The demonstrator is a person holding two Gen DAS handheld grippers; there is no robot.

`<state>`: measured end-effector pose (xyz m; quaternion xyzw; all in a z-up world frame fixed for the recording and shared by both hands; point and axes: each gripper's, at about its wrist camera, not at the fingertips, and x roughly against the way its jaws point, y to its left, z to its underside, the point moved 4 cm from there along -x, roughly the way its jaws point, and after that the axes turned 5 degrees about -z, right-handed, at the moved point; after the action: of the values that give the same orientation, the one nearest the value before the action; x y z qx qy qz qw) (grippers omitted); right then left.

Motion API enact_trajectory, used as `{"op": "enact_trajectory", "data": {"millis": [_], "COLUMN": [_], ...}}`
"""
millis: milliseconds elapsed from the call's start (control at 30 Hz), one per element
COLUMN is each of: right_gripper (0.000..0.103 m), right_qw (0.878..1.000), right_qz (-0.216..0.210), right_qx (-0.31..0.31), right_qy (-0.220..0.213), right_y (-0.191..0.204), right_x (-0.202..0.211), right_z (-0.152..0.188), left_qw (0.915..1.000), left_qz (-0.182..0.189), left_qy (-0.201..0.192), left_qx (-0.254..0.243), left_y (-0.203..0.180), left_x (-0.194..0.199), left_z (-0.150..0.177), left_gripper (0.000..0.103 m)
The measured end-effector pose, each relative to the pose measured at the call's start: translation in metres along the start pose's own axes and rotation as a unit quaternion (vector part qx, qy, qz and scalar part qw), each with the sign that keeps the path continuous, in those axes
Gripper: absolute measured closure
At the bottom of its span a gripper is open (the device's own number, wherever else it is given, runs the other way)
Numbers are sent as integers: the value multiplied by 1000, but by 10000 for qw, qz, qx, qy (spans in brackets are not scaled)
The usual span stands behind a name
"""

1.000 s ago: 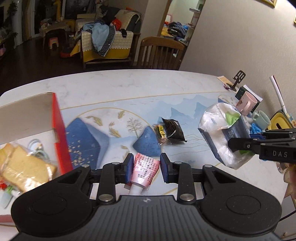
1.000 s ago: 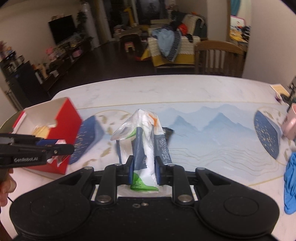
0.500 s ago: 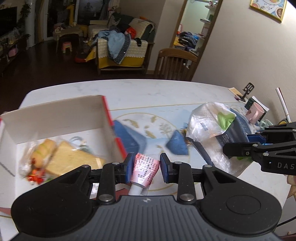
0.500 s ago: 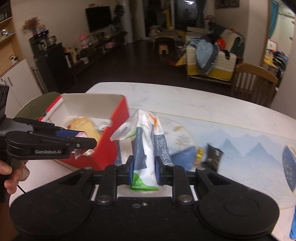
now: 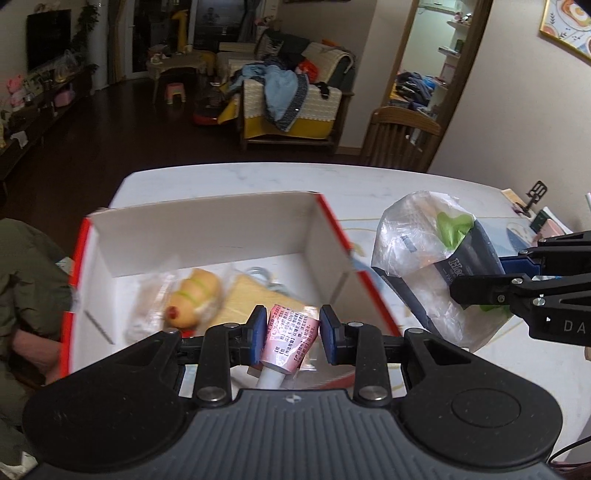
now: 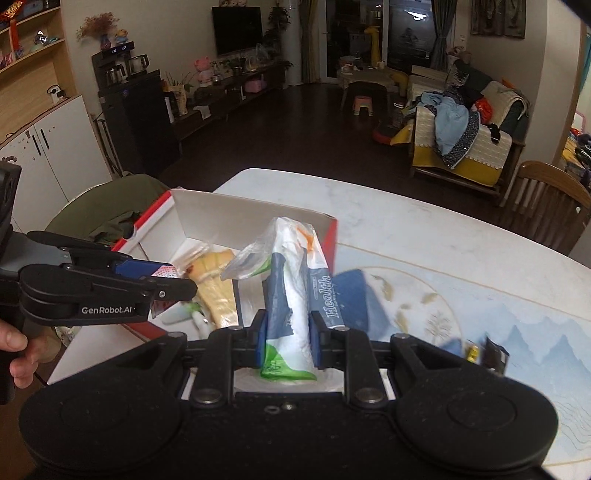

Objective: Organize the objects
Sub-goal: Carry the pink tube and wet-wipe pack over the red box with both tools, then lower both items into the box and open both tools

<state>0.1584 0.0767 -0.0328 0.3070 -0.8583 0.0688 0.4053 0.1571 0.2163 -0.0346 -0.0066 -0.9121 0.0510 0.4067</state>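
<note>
Holding a pink printed tube [image 5: 290,338] clamped lengthwise, the left gripper [image 5: 289,334] hangs above the open red-and-white cardboard box [image 5: 207,236], directly below its jaws; the right gripper [image 6: 288,338], shut on a clear plastic tissue pack [image 6: 291,280], has the box ahead-left.

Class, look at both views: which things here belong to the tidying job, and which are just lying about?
Part of the job:
- pink tube in the left tongs
- plastic bag in the right tongs
- red box
- wrapped bread inside it

Just lying about:
- wooden chair
- television
- sofa
</note>
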Motion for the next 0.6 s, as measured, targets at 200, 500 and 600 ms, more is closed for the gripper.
{"op": "enact_trajectory", "data": {"millis": [200, 500, 600], "right_gripper": [81, 80, 80], "right_qw": [9997, 9979, 9964], "right_qz": [-7, 337, 480], "right_qx": [235, 532, 667], "right_qy": [78, 135, 194], "right_y": [21, 40, 45], "right_x": [-23, -74, -93], "right_z": [-14, -30, -31], "left_qw": [9998, 9985, 9981], "left_qz": [-178, -497, -497], "left_qy": [58, 209, 336], "left_qx": [10, -82, -118], "left_y": [31, 64, 69], "left_x": [-5, -27, -38], "left_z": [0, -2, -1], "left_gripper": [73, 73, 73]}}
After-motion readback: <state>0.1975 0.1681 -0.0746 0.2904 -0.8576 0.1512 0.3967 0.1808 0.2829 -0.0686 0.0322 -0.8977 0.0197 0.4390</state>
